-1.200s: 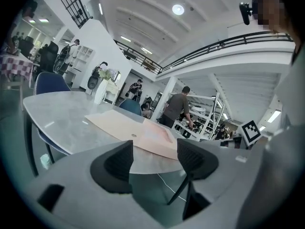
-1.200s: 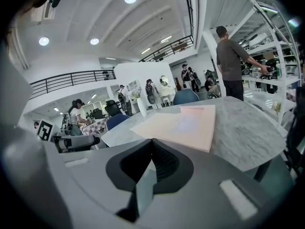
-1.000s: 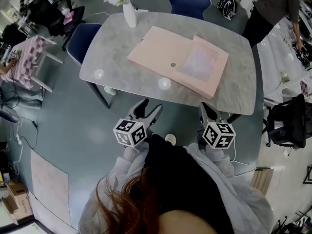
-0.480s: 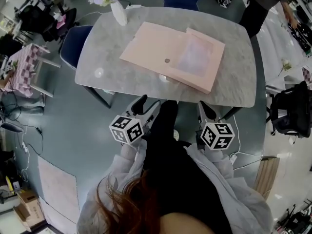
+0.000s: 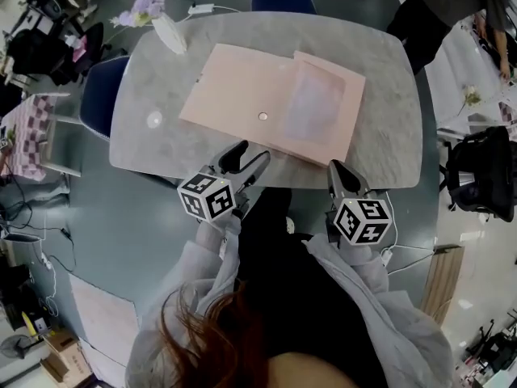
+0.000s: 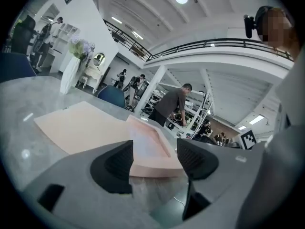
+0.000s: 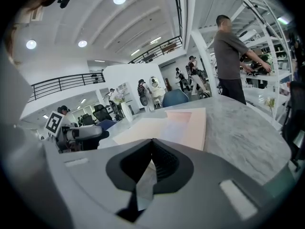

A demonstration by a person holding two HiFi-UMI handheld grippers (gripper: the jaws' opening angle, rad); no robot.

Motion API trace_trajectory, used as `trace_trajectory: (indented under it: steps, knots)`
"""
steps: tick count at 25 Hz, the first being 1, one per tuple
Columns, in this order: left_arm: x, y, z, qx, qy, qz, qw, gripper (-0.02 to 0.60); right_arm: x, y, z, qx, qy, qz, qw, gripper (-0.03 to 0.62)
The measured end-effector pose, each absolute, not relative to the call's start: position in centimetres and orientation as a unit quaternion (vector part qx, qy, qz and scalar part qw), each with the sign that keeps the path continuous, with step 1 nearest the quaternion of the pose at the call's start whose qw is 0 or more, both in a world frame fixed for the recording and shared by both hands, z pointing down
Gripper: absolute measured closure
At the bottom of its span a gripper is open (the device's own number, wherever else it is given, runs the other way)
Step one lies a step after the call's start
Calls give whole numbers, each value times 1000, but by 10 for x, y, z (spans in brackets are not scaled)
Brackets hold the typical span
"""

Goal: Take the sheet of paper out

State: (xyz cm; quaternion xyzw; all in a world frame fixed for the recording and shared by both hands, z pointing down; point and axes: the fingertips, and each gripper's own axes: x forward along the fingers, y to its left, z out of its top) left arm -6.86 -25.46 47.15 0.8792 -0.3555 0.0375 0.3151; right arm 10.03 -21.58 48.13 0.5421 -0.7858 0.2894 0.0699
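Sheet of paper (image 5: 311, 107), pale and faintly glossy, flat on the right half of a pink folder (image 5: 230, 87) in the middle of a grey marbled table (image 5: 388, 63). Small round dot (image 5: 262, 116) near the folder's front edge. Left gripper (image 5: 246, 153) with jaws apart and nothing between, tips over the table's near edge just beside the folder. Right gripper (image 5: 337, 168) with jaws pressed together, empty, near the folder's front right corner. Black-and-white square markers on both. Bare tabletop left and right of the folder; white vase (image 5: 166, 31) at the far left corner
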Motion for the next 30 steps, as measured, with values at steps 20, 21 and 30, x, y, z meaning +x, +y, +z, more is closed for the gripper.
trace_trajectory:
  steps: [20,21,30]
  knots:
    - [-15,-438,497,886,-269,66,371,302,116,-350,494,568,-750,323,102,586]
    - [-12,-444,499,886,-265,68,373,302,117,-354,495,569,-748,324,104,586]
    - [6,-489,536,880,-234,101,402,302,118,-379,513,574,-734,344,116,586]
